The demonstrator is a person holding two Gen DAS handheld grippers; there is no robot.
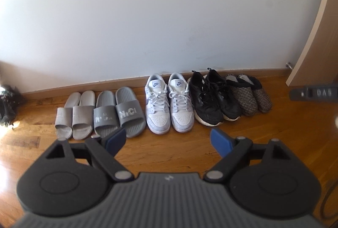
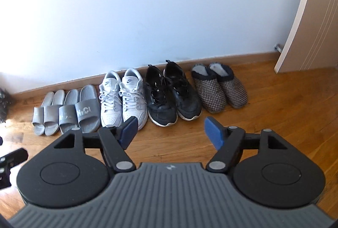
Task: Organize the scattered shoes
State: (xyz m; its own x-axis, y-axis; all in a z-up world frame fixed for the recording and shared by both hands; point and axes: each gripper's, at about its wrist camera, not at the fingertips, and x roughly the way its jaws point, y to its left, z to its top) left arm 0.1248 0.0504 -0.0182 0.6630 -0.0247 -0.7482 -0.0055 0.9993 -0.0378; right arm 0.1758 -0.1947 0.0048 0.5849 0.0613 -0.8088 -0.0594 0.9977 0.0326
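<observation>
Left gripper point(image 1: 168, 141) spread above neatly paired shoes point(image 1: 169, 101).

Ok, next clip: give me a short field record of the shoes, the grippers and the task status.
setting: wooden floor along a white wall
row, left to right: light grey slides; dark grey slides; white sneakers; black sneakers; knit slippers
arrangement: five pairs side by side, heels to the wall
left gripper: open, empty
right gripper: open, empty
status: looks organized

dark grey slides point(image 1: 118, 114): worn "N C" lettering | white sneakers point(image 1: 169, 101): tongue logo, unreadable
</observation>
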